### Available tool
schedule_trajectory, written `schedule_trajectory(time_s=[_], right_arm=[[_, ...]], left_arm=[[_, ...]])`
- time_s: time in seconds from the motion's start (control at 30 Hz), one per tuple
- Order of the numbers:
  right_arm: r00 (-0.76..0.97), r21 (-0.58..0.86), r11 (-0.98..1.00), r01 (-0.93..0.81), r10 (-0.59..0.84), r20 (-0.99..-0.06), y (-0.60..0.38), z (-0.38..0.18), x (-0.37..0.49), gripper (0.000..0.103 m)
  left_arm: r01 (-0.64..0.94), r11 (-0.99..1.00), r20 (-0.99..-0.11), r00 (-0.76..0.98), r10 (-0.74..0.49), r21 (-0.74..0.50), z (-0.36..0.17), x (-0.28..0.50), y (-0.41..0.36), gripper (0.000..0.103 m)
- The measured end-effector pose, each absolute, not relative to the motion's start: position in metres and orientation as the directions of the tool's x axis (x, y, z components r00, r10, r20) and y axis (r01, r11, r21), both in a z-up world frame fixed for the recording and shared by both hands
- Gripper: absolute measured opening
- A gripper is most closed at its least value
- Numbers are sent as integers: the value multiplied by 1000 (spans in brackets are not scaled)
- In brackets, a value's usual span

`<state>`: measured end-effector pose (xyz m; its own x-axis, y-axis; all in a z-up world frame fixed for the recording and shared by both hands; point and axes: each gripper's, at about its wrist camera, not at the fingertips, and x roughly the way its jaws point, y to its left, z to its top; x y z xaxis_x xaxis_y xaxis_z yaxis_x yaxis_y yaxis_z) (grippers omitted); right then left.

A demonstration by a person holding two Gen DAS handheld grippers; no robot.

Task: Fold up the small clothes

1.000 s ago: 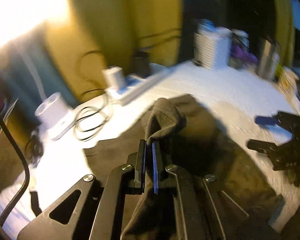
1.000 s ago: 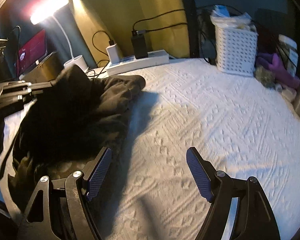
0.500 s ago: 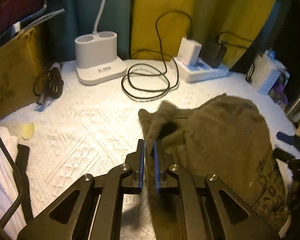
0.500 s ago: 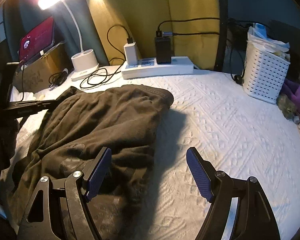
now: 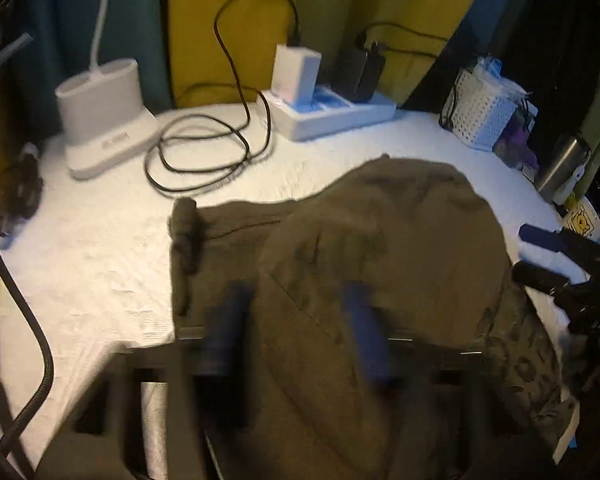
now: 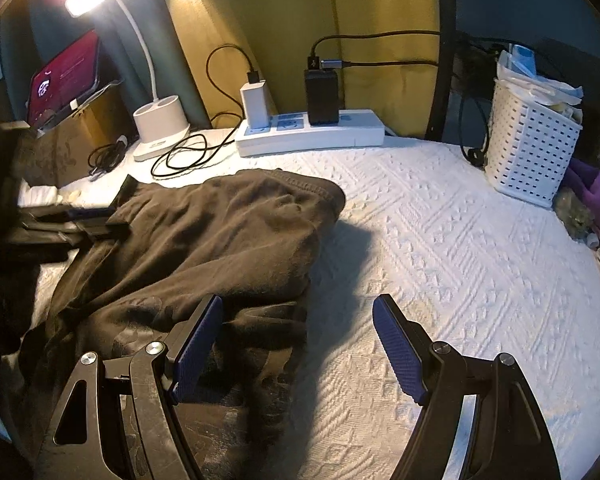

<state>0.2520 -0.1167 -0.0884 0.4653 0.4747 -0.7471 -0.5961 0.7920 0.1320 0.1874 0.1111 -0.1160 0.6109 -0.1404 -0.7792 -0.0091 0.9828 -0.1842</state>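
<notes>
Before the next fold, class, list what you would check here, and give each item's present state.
1. Left claw let go: ok. Its jaws have just been opening, and the garment lies between them unpinched.
2. Right claw open and empty: ok.
3. Garment lying flat: not ok, it is rumpled.
4. Cable clear of garment: ok, they lie apart.
5. Edges lined up: cannot tell, the near side is hidden.

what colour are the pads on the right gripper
Dark blue with a fine textured grip surface, on black fingers; the right gripper shows them best in the right wrist view.
</notes>
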Motion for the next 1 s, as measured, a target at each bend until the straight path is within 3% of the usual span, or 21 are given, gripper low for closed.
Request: schedule_trajectory(time_s=[0.07, 0.2, 0.37, 0.43, 0.5, 0.73, 0.97, 1.0], right_arm=[[468, 136, 796, -590, 475, -745, -119, -88, 253, 79], [468, 139, 798, -587, 474, -746, -119, -92, 257, 79], [471, 123, 800, -587, 461, -752, -116, -96, 257, 79], [476, 121, 800, -588, 463, -748, -119, -94, 254, 79], [482, 119, 802, -585, 463, -744, -124, -92, 249, 79], [493, 125, 819, -560, 451, -744, -146, -91, 227, 79], [497, 143, 838, -526, 440, -748, -171, -91, 196, 79], [494, 147, 840, -523, 440, -750, -174, -91, 191, 79]], left_arm=[[4, 983, -771, 620, -146, -183, -112, 187, 111, 6], [-21, 987, -730, 676, -104, -161, -93, 183, 121, 5], [-69, 981, -754, 650, -92, -179, -93, 190, 140, 7], [-79, 980, -766, 636, -93, -185, -90, 187, 139, 15], [-90, 983, -753, 655, -64, -162, -81, 175, 136, 50], [-33, 972, -717, 681, -150, -235, -56, 118, 113, 52], [81, 935, -724, 611, -321, -346, -77, 60, 65, 52], [87, 931, -725, 604, -332, -353, -79, 53, 61, 57]])
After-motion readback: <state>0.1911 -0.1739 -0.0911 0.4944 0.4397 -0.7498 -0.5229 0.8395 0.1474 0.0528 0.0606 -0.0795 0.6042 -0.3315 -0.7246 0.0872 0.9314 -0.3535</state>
